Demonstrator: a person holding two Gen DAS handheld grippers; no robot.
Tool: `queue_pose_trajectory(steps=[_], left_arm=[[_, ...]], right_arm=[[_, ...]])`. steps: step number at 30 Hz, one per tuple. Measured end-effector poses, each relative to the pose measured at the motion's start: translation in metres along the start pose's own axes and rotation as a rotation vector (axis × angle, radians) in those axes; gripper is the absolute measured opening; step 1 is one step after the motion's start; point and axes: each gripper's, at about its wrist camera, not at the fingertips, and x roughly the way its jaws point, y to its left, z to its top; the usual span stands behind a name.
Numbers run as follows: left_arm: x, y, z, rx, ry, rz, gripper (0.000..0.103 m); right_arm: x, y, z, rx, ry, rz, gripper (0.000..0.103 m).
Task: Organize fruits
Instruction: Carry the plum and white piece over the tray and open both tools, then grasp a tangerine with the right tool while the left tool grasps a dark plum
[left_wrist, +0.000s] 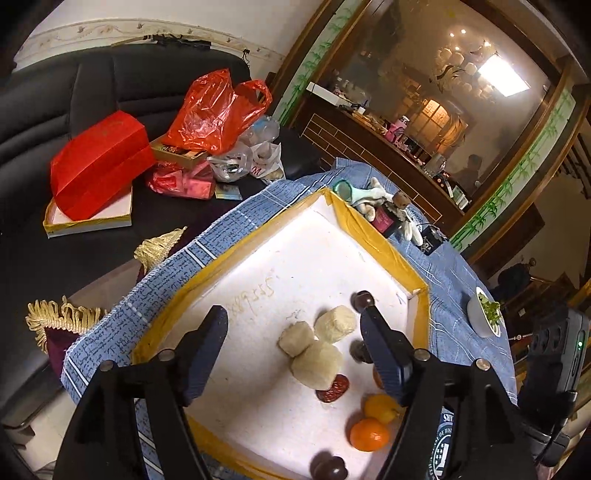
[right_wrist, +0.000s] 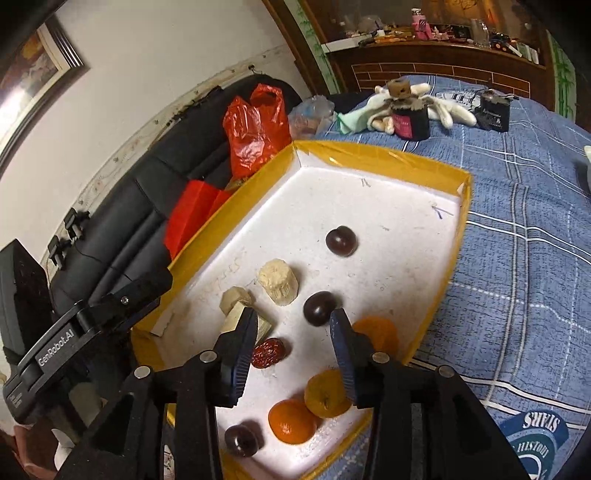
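Observation:
A white foam tray (right_wrist: 388, 192) with yellow taped walls (left_wrist: 373, 236) lies on a blue cloth. In it lie three pale peeled chunks (right_wrist: 277, 281) (left_wrist: 317, 349), a red date (right_wrist: 268, 352) (left_wrist: 333, 388), three dark plums (right_wrist: 341, 240) (right_wrist: 318, 308) (right_wrist: 242, 439) and three oranges (right_wrist: 291, 421) (right_wrist: 327, 393) (right_wrist: 376, 332). My right gripper (right_wrist: 293, 321) is open and empty above the date and near plum. My left gripper (left_wrist: 293, 314) is open and empty above the pale chunks; oranges (left_wrist: 369, 434) lie by its right finger.
A blue checked cloth (right_wrist: 517, 258) covers the table. Dark jars and white plush items (right_wrist: 410, 107) stand beyond the tray. A small white bowl of greens (left_wrist: 484, 312) sits at the right. A black sofa with red bags and boxes (left_wrist: 99, 162) is to the left.

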Motion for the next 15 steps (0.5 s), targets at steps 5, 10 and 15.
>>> queue_pose_trajectory(steps=[5, 10, 15], left_arm=[[-0.009, -0.026, -0.005, 0.049, -0.011, 0.099, 0.091], [-0.011, -0.058, -0.016, 0.123, 0.037, 0.099, 0.091], [-0.022, -0.102, -0.04, 0.269, 0.025, 0.082, 0.091]], right_arm=[[-0.023, -0.004, -0.011, 0.001, -0.032, 0.004, 0.047], [-0.046, -0.019, -0.027, 0.015, -0.054, -0.013, 0.052], [-0.071, -0.047, -0.044, 0.065, -0.082, -0.045, 0.052]])
